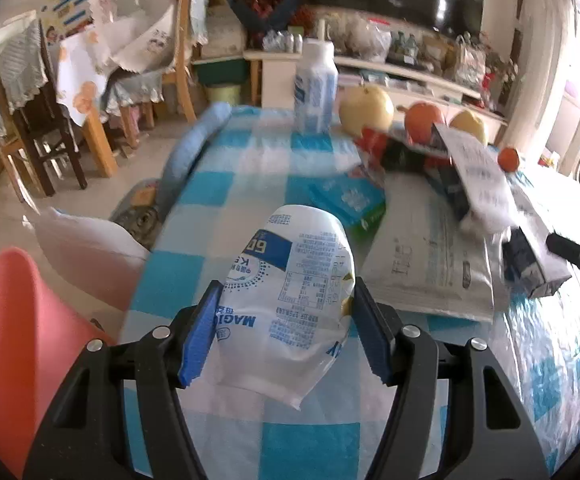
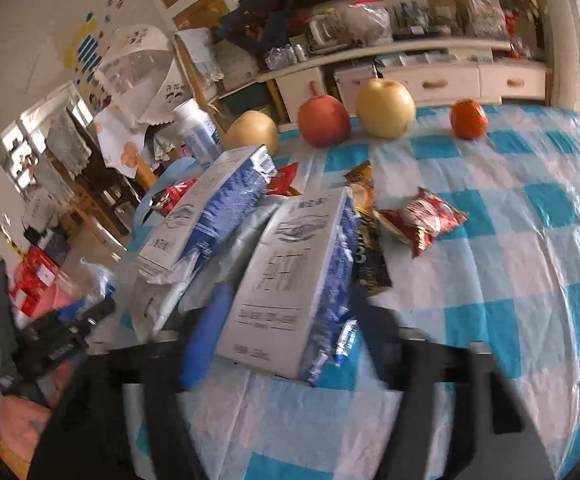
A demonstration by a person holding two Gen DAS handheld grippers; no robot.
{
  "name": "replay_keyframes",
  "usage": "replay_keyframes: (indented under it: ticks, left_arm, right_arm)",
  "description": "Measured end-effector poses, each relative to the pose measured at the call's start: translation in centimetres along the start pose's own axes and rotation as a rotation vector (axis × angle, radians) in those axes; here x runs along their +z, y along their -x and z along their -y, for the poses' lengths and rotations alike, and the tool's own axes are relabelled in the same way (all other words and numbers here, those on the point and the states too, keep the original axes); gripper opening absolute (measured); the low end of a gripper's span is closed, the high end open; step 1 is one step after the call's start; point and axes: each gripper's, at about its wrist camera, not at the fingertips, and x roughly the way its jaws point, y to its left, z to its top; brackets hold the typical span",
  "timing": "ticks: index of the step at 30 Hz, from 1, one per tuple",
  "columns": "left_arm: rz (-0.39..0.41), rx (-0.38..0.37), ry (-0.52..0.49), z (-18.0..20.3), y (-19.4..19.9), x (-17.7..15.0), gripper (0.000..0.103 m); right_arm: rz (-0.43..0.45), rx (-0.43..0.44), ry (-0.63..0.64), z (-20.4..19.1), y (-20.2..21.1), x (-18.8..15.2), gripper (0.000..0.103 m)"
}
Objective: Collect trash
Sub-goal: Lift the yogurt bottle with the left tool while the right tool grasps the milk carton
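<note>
My left gripper [image 1: 286, 296] is shut on a crushed white plastic bottle with blue print [image 1: 302, 272], its blue pads [image 1: 200, 336] pressing both sides above the checked tablecloth [image 1: 194, 200]. In the right wrist view, my right gripper [image 2: 290, 320] stands around a white and blue milk carton [image 2: 286, 276] lying tilted on the table. Its blue pad [image 2: 206, 332] sits close beside the carton, blurred, with no clear squeeze. A second carton [image 2: 206, 216] lies just behind. A red snack wrapper [image 2: 426, 220] and a dark wrapper [image 2: 370, 256] lie to the right.
A newspaper [image 1: 430, 264], a green and blue packet [image 1: 350, 204] and an upright white bottle [image 1: 316, 88] are on the table. Pears [image 2: 386, 108], a red fruit [image 2: 324, 120] and an orange [image 2: 468, 119] line the far edge. A pink container [image 1: 6, 340] stands left of the table.
</note>
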Motion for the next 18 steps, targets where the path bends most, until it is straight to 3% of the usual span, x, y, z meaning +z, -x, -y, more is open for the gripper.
replay_keyframes:
  ticks: [2,4,6,7,9,18]
  left_arm:
    - [0.016,0.011,0.006,-0.2,0.3,0.2,0.065]
    - [0.023,0.029,-0.001,-0.1,0.5,0.2,0.065]
    - [0.032,0.049,-0.011,0.1,0.6,0.2,0.065]
    - [0.035,0.053,-0.011,0.1,0.7,0.3,0.065]
    - [0.045,0.068,-0.013,-0.1,1.0,0.4,0.065]
    - [0.110,0.170,-0.015,-1.6,3.1,0.9,0.065]
  right_arm:
    - [-0.027,-0.026,0.042,-0.9,-1.2,-0.3,0.076]
    - [-0.051,-0.044,0.054,-1.4,-2.2,-0.6,0.084]
    - [-0.034,-0.088,0.106,-2.1,-2.6,-1.0,0.086]
    - [-0.028,-0.105,0.121,-2.3,-2.7,-1.2,0.085]
    - [-0.023,-0.127,0.121,-2.1,-2.9,-1.3,0.073]
    - [-0.002,-0.139,0.105,-1.6,-1.9,-1.4,0.066]
